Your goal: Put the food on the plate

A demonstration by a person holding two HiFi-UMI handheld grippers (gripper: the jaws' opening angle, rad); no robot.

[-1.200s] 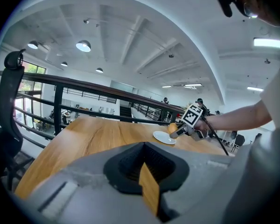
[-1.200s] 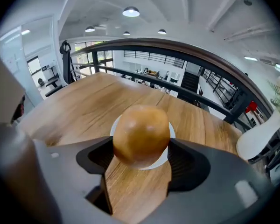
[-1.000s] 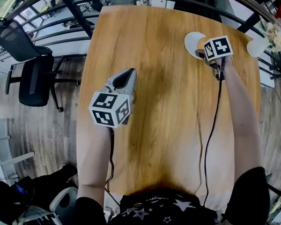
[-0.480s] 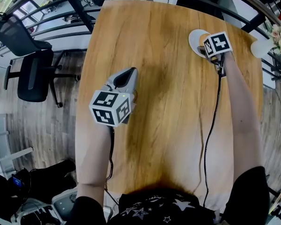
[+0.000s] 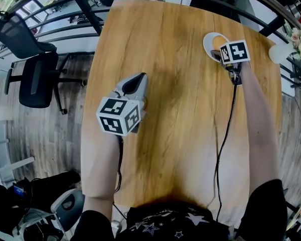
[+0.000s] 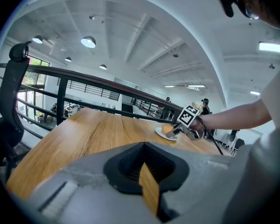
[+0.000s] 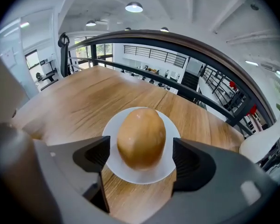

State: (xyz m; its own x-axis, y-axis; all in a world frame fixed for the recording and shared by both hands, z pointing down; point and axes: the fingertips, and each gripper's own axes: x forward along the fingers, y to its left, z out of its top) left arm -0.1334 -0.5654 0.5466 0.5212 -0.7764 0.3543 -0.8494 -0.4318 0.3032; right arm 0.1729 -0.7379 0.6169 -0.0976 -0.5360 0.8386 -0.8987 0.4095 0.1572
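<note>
A round golden-brown bread roll (image 7: 141,136) lies on a small white plate (image 7: 115,125) at the far right of the wooden table (image 5: 165,109). My right gripper (image 7: 140,157) straddles the roll with its jaws opening. A gap shows on each side and neither pad touches it. From the head view the roll (image 5: 219,40) shows on the plate (image 5: 207,38) just beyond the right gripper (image 5: 217,53). My left gripper (image 5: 136,80) hovers shut over the table's left middle, holding nothing. The left gripper view shows its own jaws (image 6: 147,181) closed, with the plate (image 6: 161,134) far off.
A white vessel with flowers (image 5: 277,50) stands at the table's far right corner. A dark railing (image 5: 80,6) curves round the table's far side. Office chairs (image 5: 34,79) stand on the floor to the left. A black cable (image 5: 226,129) trails from the right gripper.
The right gripper's jaws have parted and it has drawn back slightly, so the roll now shows uncovered on the plate. The left gripper has stayed in place.
</note>
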